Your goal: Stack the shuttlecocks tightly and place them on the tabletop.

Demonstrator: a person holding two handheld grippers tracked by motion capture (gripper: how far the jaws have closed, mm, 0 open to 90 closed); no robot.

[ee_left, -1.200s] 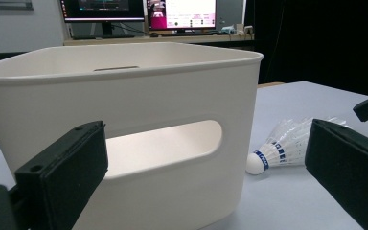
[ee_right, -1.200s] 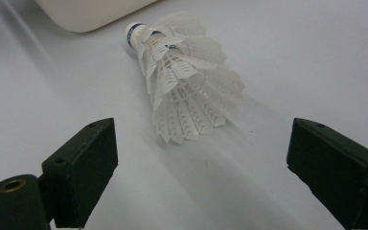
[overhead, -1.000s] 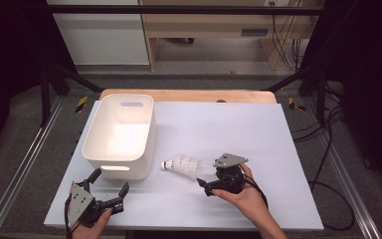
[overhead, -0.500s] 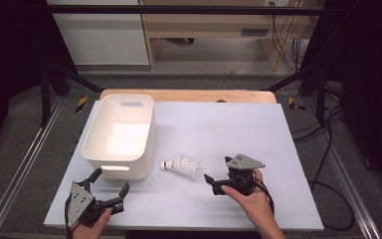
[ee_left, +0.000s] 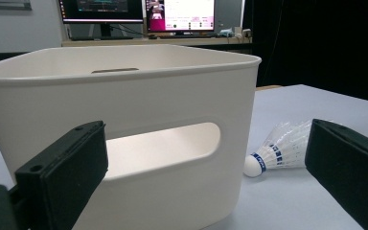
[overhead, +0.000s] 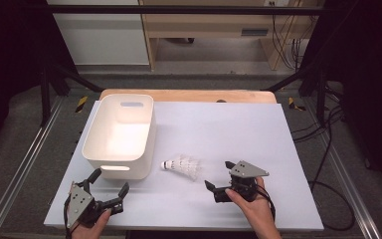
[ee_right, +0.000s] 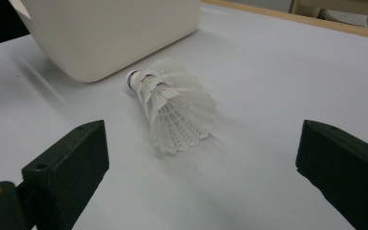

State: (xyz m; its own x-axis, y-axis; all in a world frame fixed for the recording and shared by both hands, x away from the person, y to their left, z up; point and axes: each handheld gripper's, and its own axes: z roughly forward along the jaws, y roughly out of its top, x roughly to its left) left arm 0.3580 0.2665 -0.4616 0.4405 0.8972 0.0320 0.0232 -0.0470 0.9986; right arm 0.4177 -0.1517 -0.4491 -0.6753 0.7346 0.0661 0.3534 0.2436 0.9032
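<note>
Beside the shuttlecock (overhead: 181, 166), the right hand-held gripper (overhead: 219, 179), jaws spread, has seemingly backed off slightly.

Grey floor (overhead: 25, 144), wooden furniture (overhead: 204, 30) beyond the table's far edge, black frame bar (overhead: 179, 9) overhead, monitors (ee_left: 139, 14) glowing

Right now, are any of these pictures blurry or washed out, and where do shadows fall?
High view: the white bin glows overexposed inside, and the shuttlecock looks faint against the pale table. Left gripper view: the bin wall is sharp, while the monitors behind are soft. Right gripper view: the shuttlecock's feathers are crisp with a weak shadow beside them; the open black jaws nearest the lens are slightly blurred.
</note>
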